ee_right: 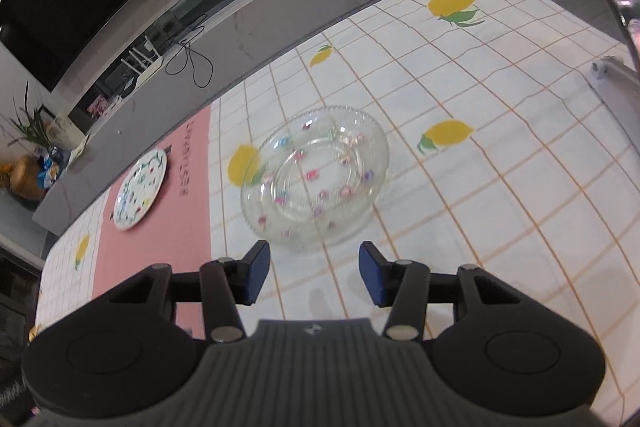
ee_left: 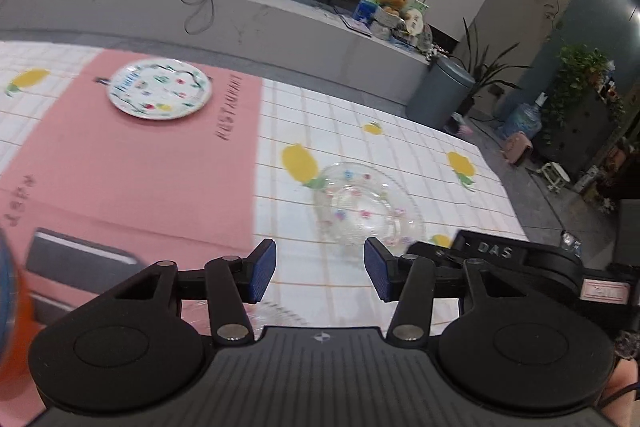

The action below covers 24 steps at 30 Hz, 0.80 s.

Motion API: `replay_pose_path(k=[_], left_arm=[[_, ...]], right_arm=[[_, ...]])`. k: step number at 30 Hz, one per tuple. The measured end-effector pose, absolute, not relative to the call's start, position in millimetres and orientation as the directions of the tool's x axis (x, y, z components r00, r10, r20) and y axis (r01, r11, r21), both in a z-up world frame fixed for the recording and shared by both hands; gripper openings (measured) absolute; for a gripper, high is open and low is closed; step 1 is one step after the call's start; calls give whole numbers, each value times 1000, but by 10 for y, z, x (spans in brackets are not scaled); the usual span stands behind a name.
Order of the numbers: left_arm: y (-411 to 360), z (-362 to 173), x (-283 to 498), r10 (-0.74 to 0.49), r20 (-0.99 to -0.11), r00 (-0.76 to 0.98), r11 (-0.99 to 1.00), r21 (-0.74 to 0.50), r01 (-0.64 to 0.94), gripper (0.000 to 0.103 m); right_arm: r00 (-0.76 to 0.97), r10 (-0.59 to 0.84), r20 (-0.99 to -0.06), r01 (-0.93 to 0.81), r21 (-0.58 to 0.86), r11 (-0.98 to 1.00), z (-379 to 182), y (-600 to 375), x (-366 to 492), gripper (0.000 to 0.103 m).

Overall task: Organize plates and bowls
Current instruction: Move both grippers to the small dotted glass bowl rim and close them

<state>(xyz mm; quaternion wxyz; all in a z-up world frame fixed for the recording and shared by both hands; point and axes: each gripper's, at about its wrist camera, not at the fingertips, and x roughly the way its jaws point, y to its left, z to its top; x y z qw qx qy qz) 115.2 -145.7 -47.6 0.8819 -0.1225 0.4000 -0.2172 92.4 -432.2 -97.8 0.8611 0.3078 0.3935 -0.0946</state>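
Note:
A clear glass bowl (ee_right: 316, 179) with small coloured flower marks sits on the lemon-print tablecloth; it also shows in the left wrist view (ee_left: 366, 209). A white plate (ee_left: 160, 89) with a floral pattern lies on the pink placemat (ee_left: 120, 167), and shows far left in the right wrist view (ee_right: 140, 189). My right gripper (ee_right: 314, 275) is open and empty, just short of the bowl's near rim. My left gripper (ee_left: 320, 273) is open and empty above the cloth, to the near left of the bowl. The right gripper's black body (ee_left: 520, 267) shows at the left view's right edge.
A dark flat device (ee_left: 80, 259) lies on the placemat near the left gripper. A phone on a stand (ee_right: 624, 27) stands at the table's right side. A long grey bench (ee_left: 240, 15) with a router and cables runs behind the table, and a grey bin (ee_left: 440, 91) stands beyond the far corner.

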Motion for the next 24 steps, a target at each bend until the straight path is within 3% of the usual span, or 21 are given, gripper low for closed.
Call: replay_pose_path(k=[13,20,24], left_arm=[[-1766,-902,1864,-528,-697,485,841,-509,183,57],[-1854,-1127,2181,-479,-736,478,869,-475,140,55],[-1908,-1184,2292,-482,-737,473,868,-474,146,54]], right_arm=[[655,21,-755,509,462,726,-1080,-4899,1363,48],[639,17,-769,523,450,724,-1155,-5014,1536,45],[617,75,-783,522,479,706,-1312,-5092,1679,38]])
